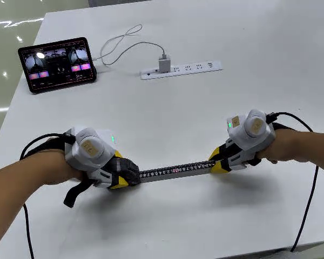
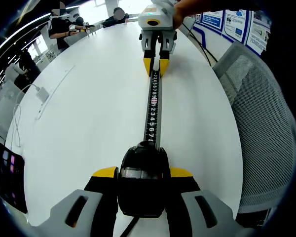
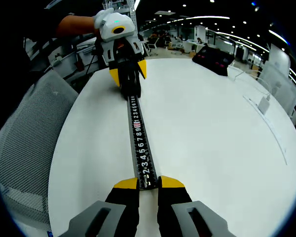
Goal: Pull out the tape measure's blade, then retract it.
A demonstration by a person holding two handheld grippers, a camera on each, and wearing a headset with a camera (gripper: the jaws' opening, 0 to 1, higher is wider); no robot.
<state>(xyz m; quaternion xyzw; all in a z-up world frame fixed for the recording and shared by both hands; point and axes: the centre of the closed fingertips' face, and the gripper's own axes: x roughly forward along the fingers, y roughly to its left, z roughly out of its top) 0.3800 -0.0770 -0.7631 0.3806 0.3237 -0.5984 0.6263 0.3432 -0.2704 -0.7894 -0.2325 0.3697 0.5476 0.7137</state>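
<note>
Blade [image 1: 175, 171] running left-right, left hand-held gripper [image 1: 120, 172] gripping case [image 2: 143, 181], right hand-held gripper [image 1: 216, 161] pinching tip [image 3: 146, 181]

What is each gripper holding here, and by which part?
The left gripper clamps the tape measure's black case; the right gripper pinches the extended blade by its tip.

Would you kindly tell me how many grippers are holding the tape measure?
2: the left gripper clamps the case, at the left; the right gripper pinches the end of the blade, at the right.
</note>
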